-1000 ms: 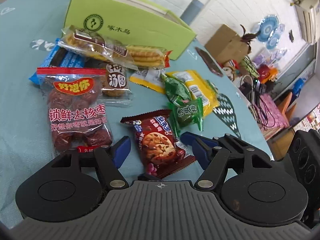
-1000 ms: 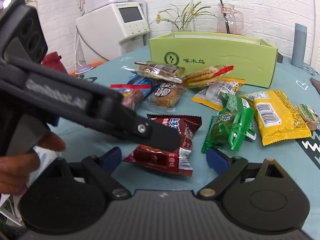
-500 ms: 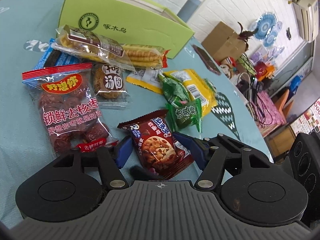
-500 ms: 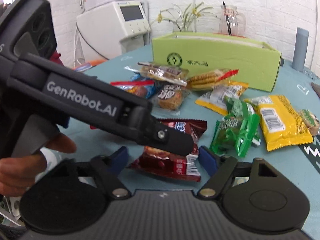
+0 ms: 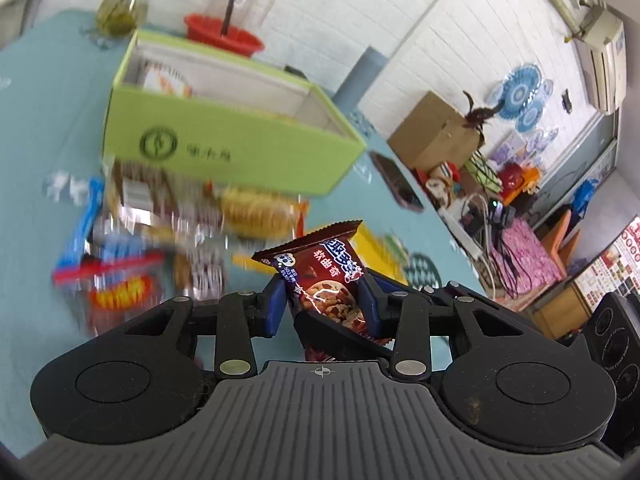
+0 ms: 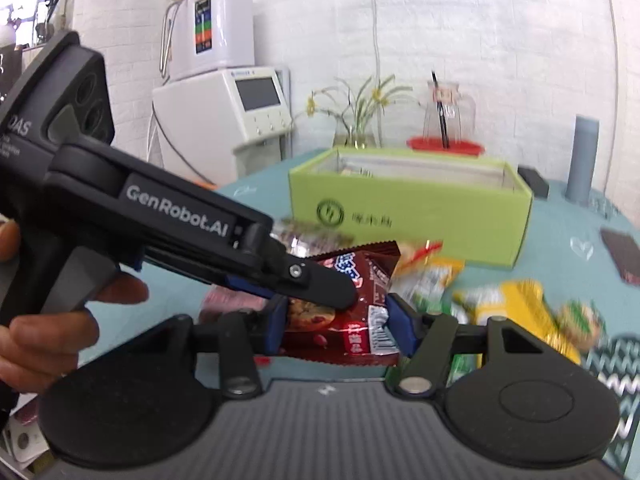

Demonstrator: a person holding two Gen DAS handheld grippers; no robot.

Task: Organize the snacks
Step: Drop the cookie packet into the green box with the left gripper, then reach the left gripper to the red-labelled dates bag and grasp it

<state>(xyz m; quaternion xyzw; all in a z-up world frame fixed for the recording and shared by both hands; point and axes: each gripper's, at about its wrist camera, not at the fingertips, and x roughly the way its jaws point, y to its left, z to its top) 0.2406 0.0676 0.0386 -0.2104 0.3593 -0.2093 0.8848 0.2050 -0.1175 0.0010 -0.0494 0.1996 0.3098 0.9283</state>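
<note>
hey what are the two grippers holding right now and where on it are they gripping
Both hold the same brown cookie packet, lifted off the table. The left gripper pinches its lower part; the right gripper squeezes its two side edges.

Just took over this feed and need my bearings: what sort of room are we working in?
Probably a lived-in home or small-shop room, not a lab. A teal tablecloth covers the table, a water dispenser stands by the white brick wall, a flower vase sits behind the green box, and household clutter fills the far corner.

Lived-in home room: white brick wall, teal tablecloth, water dispenser at 10 o'clock, cluttered corner.
</note>
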